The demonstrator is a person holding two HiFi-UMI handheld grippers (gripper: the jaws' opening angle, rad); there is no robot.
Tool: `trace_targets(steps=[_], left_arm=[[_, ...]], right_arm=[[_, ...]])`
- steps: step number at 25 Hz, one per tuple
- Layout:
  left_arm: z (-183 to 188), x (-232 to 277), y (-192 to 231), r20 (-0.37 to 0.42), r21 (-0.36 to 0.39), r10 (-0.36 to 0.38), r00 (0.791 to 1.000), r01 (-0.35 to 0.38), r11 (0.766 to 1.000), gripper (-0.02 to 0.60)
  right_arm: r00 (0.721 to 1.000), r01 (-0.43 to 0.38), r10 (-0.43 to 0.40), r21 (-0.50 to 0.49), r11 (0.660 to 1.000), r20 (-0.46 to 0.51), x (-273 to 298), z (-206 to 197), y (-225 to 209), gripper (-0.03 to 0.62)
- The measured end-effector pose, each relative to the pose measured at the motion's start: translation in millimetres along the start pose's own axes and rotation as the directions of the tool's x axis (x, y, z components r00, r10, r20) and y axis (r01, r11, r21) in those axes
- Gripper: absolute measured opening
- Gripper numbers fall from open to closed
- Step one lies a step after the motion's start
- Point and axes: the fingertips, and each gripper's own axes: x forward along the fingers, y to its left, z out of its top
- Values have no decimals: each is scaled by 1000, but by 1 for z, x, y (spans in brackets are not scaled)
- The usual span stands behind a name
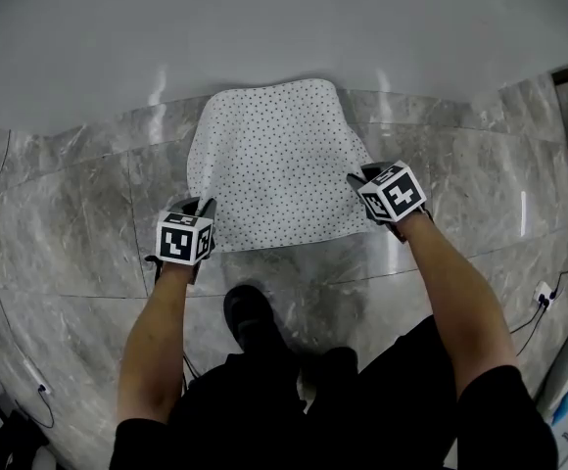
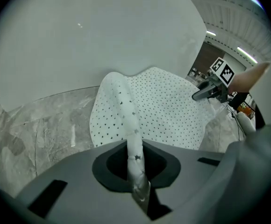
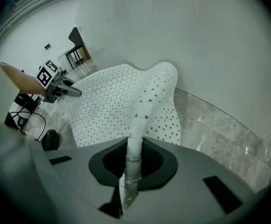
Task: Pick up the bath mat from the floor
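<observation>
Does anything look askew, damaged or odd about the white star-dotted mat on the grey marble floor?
Nothing stands out. The white star-dotted bath mat is intact; the left gripper and right gripper each pinch a near corner, so those corners ridge upward as expected.

Person in black clothes, with a marked gripper in each hand.
Short black sleeves [image 1: 499, 404], black trousers [image 1: 264, 409] and one black shoe [image 1: 250, 311] are seen. The left gripper [image 1: 203, 207] and the right gripper [image 1: 358, 178] have dark jaws. Each carries a white cube [image 1: 184, 240] with black square markers, and their bodies are smooth grey with a dark hollow.
</observation>
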Motion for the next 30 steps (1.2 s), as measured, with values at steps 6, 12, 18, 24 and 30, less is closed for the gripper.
trace_targets(steps=[6,12,18,24,30], left_arm=[[14,-29,-15,18,-51,-18,1000,19,999,32],[31,-77,-46,-8,-38,-53,999,53,998,32],[54,-157,-62,-16,-39,-38,999,38,999,32],[85,-240,-82,13,-80,-19,1000,20,997,32],[134,-319,-97,66,-55,11,998,-7,998,32]], right_arm=[[1000,-29,29,45,999,3,-18,5,25,43],[1000,-24,24,82,996,2,-51,6,48,41],[999,-47,43,132,990,28,-114,24,84,41],[997,-45,34,147,988,75,-197,61,115,41],[992,-20,3,135,991,129,-284,106,133,41]])
